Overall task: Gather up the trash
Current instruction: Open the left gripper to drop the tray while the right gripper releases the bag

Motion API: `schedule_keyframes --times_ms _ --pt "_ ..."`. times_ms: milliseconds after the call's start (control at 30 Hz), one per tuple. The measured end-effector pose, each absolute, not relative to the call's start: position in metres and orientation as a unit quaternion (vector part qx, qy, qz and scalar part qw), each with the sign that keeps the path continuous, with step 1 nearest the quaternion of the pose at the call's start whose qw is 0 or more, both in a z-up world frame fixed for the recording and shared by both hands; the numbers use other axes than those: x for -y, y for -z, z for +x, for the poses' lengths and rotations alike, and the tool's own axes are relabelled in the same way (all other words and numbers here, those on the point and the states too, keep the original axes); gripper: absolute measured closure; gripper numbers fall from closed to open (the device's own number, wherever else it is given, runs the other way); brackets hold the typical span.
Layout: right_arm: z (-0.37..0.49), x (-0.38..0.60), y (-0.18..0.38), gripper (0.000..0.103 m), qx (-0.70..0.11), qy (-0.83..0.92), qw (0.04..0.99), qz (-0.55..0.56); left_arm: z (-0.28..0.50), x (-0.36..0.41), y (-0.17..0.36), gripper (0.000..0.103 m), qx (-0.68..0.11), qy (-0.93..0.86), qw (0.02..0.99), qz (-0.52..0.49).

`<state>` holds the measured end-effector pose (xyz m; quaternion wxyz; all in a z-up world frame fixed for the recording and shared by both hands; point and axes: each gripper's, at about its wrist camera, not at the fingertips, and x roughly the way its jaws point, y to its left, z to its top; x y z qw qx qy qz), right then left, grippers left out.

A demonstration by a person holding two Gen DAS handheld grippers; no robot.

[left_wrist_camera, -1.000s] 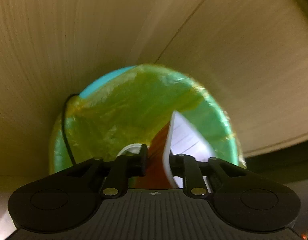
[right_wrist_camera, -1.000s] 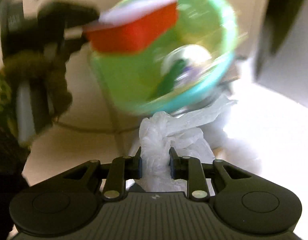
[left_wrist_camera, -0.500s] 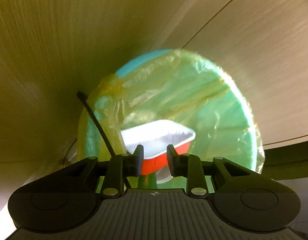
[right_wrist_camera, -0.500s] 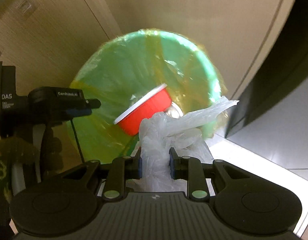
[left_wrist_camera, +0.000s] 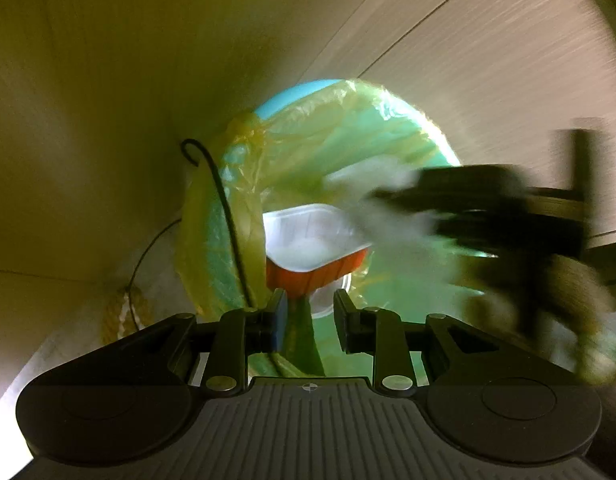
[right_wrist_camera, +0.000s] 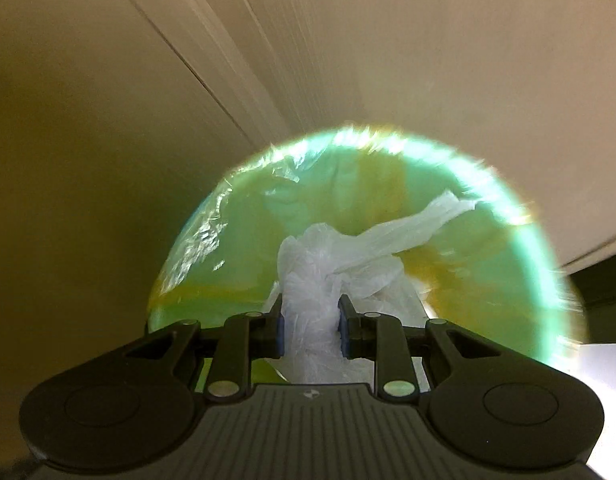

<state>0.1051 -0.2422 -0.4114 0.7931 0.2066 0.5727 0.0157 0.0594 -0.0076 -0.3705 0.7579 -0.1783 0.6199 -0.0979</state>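
A teal trash bin (left_wrist_camera: 339, 128) lined with a yellow-green bag stands against beige panels. A red tray with a white inside (left_wrist_camera: 313, 256) lies inside it. My left gripper (left_wrist_camera: 306, 320) is open and empty just above the bin's mouth. My right gripper (right_wrist_camera: 311, 326) is shut on a crumpled white plastic bag (right_wrist_camera: 339, 264) and holds it over the bin (right_wrist_camera: 519, 248). In the left wrist view the right gripper (left_wrist_camera: 487, 208) shows blurred at the right, over the bin, with the white bag (left_wrist_camera: 371, 204).
Beige wood-grain panels (left_wrist_camera: 467, 72) rise behind the bin. A thin black cable (left_wrist_camera: 224, 208) runs down the bin's left side. A white floor patch (right_wrist_camera: 595, 364) lies at the right.
The red tray left my left gripper and now lies in the bin. My right gripper moved with the white bag over the bin's mouth.
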Motion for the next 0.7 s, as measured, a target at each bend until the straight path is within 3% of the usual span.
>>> schedule_keyframes --times_ms 167,300,367,467,533,700 --pt "0.132 0.259 0.517 0.075 -0.705 0.072 0.663 0.242 0.073 0.000 0.359 0.075 -0.613 0.111 0.761 -0.182" --pt "0.121 0.260 0.528 0.060 -0.729 0.110 0.640 0.217 0.083 -0.006 0.358 0.075 -0.611 0.109 0.760 -0.190" --pt "0.123 0.253 0.536 0.060 -0.742 0.118 0.628 0.200 0.083 -0.010 0.359 0.075 -0.615 0.107 0.758 -0.190" --pt "0.129 0.247 0.552 0.061 -0.742 0.118 0.627 0.206 0.084 -0.014 0.363 0.075 -0.623 0.106 0.753 -0.187" --pt "0.130 0.246 0.548 0.070 -0.717 0.104 0.649 0.232 0.083 -0.019 0.364 0.075 -0.624 0.102 0.752 -0.186" --pt "0.130 0.250 0.498 0.065 -0.651 0.088 0.701 0.279 0.082 -0.021 0.366 0.075 -0.623 0.091 0.753 -0.190"
